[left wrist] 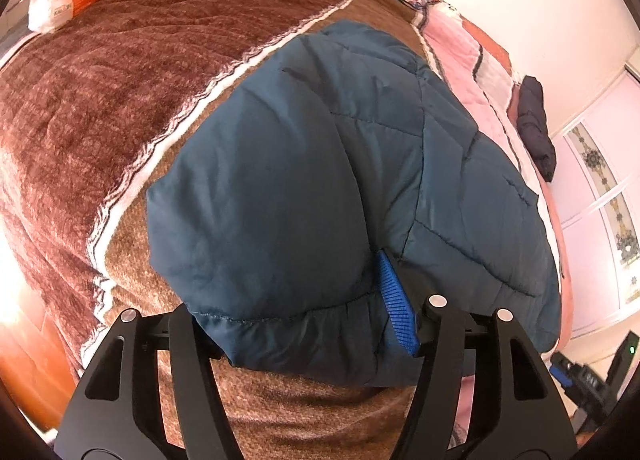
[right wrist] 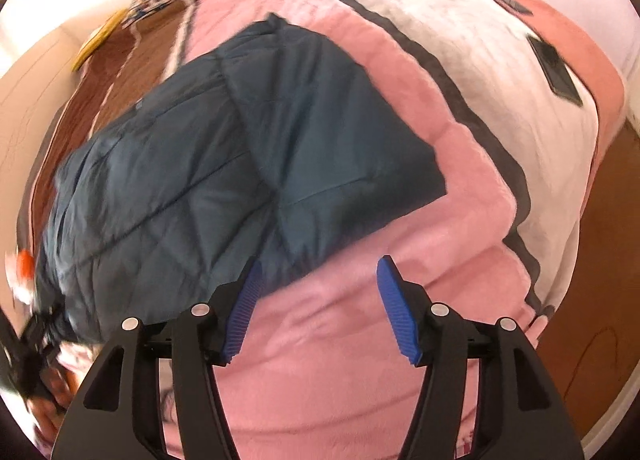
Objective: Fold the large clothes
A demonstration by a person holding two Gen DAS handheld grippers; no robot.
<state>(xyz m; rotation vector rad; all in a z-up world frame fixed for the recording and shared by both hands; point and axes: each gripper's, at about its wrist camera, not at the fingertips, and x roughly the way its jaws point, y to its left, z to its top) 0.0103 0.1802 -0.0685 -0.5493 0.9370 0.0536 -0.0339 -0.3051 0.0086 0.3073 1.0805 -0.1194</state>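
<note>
Already, your fold was well under way when these pictures were taken. The teal quilted jacket (left wrist: 320, 179) lay on the bed, across the line where the brown blanket (left wrist: 100, 99) met the pink blanket (right wrist: 400, 219), and it looked like a compact, doubled bundle and not a garment spread flat.

Your left gripper (left wrist: 304, 332) sat at the jacket's near hem. The padded edge of the jacket filled the space between its fingers, which stood wide apart; one blue pad (left wrist: 396, 300) showed beside the fabric and the other was hidden behind it. I judged that the gripper surrounded the hem without a firm pinch, but I could not tell surely whether it was holding the cloth or only open around it.

Your right gripper (right wrist: 320, 308) was open and held nothing. It hovered over the pink blanket, just beside the jacket's near corner, and its left pad (right wrist: 244, 308) reached the jacket's edge (that picture was blurred, so contact was unclear).

As a judgement, at least one fold was done, because the far corner in the right wrist view was square and neat. What remained was probably a last fold or smoothing of the puffy near side. A dark garment (left wrist: 536, 127) beyond the jacket, on the pink blanket, seemed already folded.
</note>
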